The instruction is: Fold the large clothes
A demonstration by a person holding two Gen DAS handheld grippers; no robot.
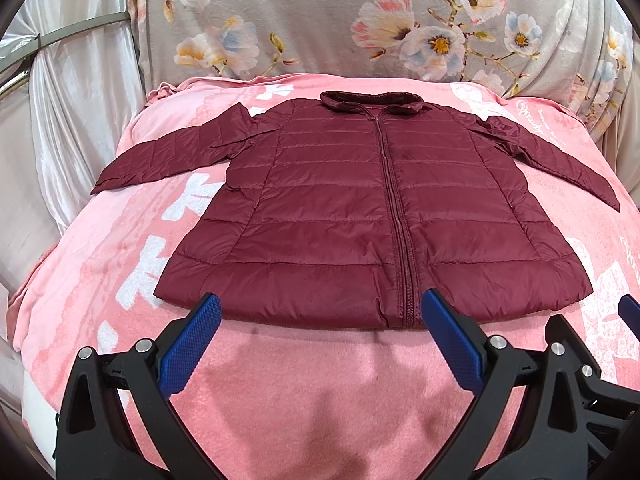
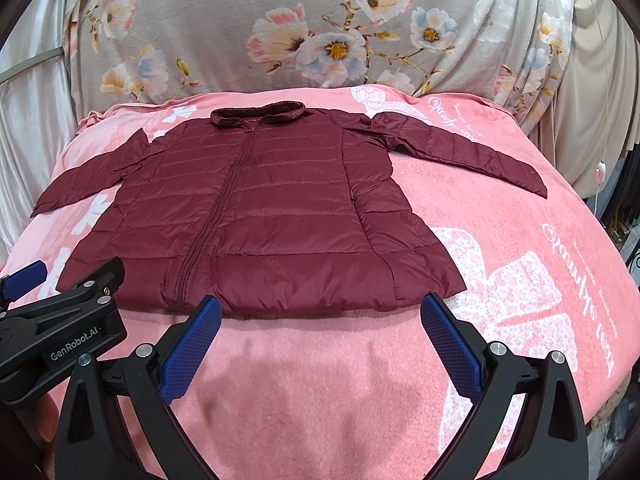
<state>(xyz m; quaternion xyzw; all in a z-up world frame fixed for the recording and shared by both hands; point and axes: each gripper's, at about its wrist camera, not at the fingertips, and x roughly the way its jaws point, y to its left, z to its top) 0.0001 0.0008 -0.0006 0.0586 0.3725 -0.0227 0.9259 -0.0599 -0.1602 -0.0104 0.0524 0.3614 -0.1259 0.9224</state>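
Note:
A dark red quilted jacket (image 1: 360,208) lies flat and zipped on a pink blanket (image 1: 320,380), collar at the far side, both sleeves spread outward. It also shows in the right wrist view (image 2: 256,216). My left gripper (image 1: 320,312) is open and empty, hovering just in front of the jacket's hem near the zip. My right gripper (image 2: 320,312) is open and empty, in front of the hem's right half. The left gripper's body (image 2: 60,320) shows at the left of the right wrist view.
A grey floral sheet (image 1: 320,20) hangs behind the bed. Pale satin curtains (image 1: 80,100) hang at the left. The pink blanket (image 2: 520,280) has white printed patterns and drops off at its right edge.

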